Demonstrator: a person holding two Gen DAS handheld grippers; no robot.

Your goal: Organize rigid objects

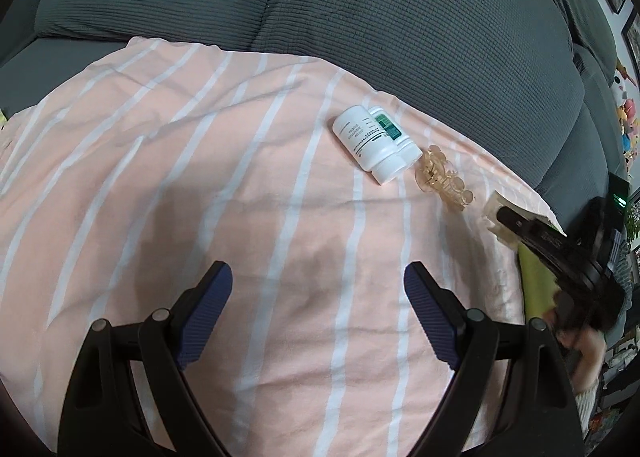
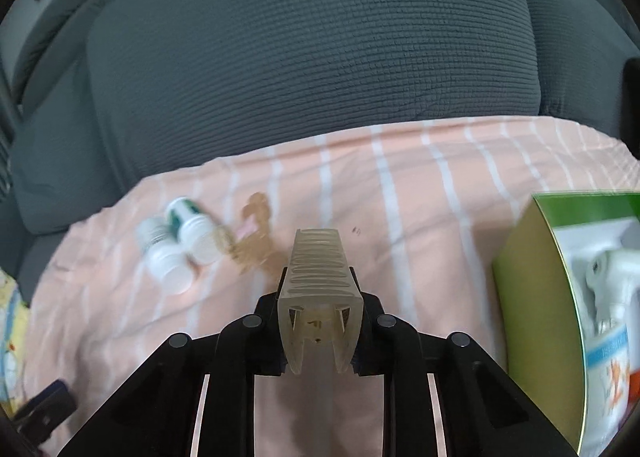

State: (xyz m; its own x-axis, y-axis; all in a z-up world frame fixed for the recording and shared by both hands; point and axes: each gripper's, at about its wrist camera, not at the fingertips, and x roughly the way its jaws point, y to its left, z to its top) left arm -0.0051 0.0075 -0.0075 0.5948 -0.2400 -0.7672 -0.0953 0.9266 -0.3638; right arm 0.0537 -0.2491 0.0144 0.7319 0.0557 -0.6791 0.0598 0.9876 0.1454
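Right gripper (image 2: 320,321) clenched on ribbed beige clip (image 2: 318,277); left gripper (image 1: 318,289) released, empty. Risk: clip slipping sideways, knocking hair claw (image 2: 254,233) and bottles (image 2: 180,245) at 10 o'clock.

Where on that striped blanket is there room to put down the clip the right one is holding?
The widest bare stretch of the striped blanket lies ahead of the open left gripper, left of the two white bottles. It is crowded on the right: bottles, amber hair claw, the right gripper shut on the ribbed clip, then the green box.
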